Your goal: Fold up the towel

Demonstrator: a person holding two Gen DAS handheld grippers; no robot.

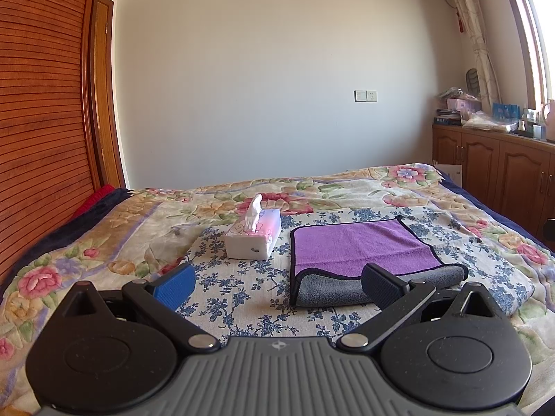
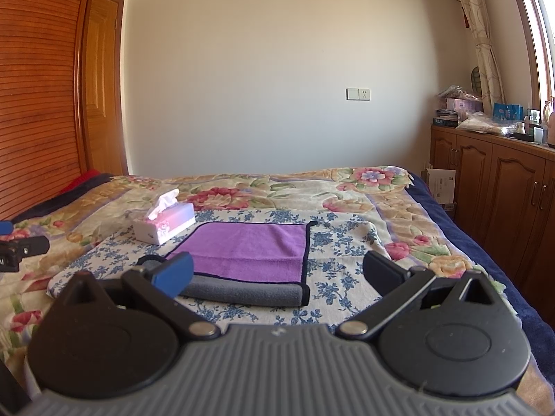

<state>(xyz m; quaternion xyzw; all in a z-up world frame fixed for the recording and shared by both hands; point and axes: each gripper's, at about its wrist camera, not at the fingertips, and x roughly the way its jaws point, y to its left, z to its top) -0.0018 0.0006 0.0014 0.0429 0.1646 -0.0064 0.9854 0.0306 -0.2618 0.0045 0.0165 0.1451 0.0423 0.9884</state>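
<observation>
Tools first: my left tool [image 1: 277,282] hangs released above the bed, its blue pad and black pad spread wide with nothing between them. My right tool [image 2: 277,274] is likewise released, both pads wide apart and bare. Neither touches the towel.

Just ahead of both lies the towel [image 1: 350,246], flat on a blue-flowered cloth [image 1: 242,298] that covers the middle of the bed [image 1: 104,235]. Its purple face is up, edged in black, and its near edge is turned over in a soft roll so the grey underside shows. In my left view the grey roll sits partly behind my black pad; in my right view it runs between the two pads, nearer the blue one.

Beside the towel's left edge, a little apart, stands a white and pink tissue box [image 1: 253,235] with a tissue poking up. At the left edge of my right view, part of my other tool shows above the floral blanket.
</observation>
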